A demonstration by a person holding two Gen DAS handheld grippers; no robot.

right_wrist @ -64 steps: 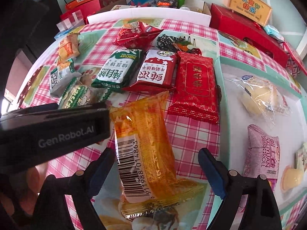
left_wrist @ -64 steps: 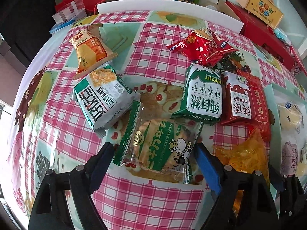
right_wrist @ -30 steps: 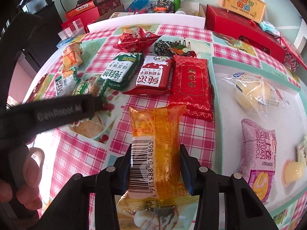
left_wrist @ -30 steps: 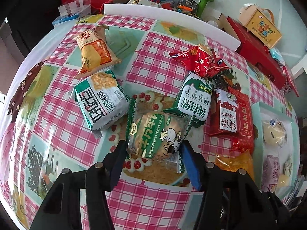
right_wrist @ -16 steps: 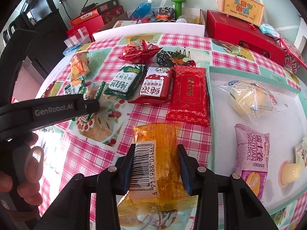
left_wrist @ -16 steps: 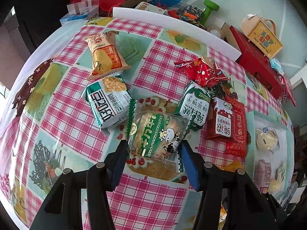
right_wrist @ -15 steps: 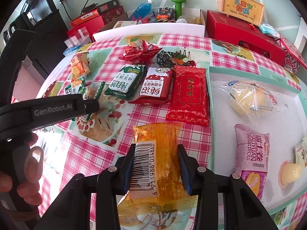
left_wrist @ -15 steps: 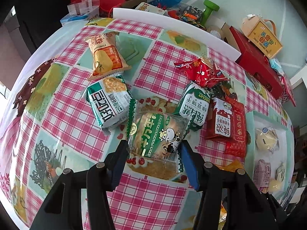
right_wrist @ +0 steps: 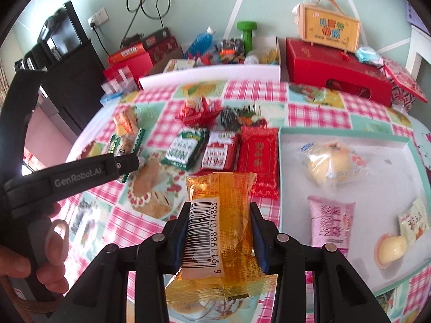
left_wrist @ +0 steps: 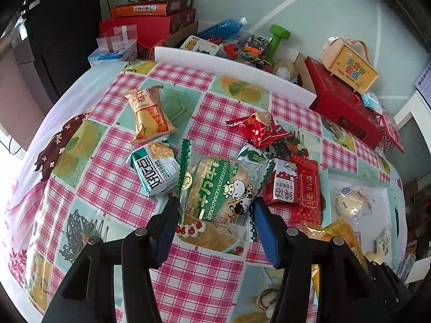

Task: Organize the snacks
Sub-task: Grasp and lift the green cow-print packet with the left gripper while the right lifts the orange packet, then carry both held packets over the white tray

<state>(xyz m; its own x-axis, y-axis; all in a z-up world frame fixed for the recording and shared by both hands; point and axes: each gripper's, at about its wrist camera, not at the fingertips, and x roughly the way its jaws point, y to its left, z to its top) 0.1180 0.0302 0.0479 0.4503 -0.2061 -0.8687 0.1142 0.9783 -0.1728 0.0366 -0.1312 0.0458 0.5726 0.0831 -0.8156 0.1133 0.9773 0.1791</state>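
Note:
My left gripper is shut on a green cow-print snack packet, held clear of the checked tablecloth. The same packet shows past the left gripper's black body in the right wrist view. My right gripper is shut on an orange packet with a barcode, also lifted off the table. The orange packet peeks in at the lower right of the left wrist view. A white tray at the right holds a pale bun packet, a pink packet and smaller snacks.
Left on the cloth: an orange chip bag, a green-white packet, red wrapped sweets, a green biscuit pack and two red packs. Red boxes, a green dumbbell and clutter stand beyond the table's far edge.
Both grippers have risen with their packets, so the table looks farther away and more of the room shows. The orange packet left the cloth. Neither grip has let go.

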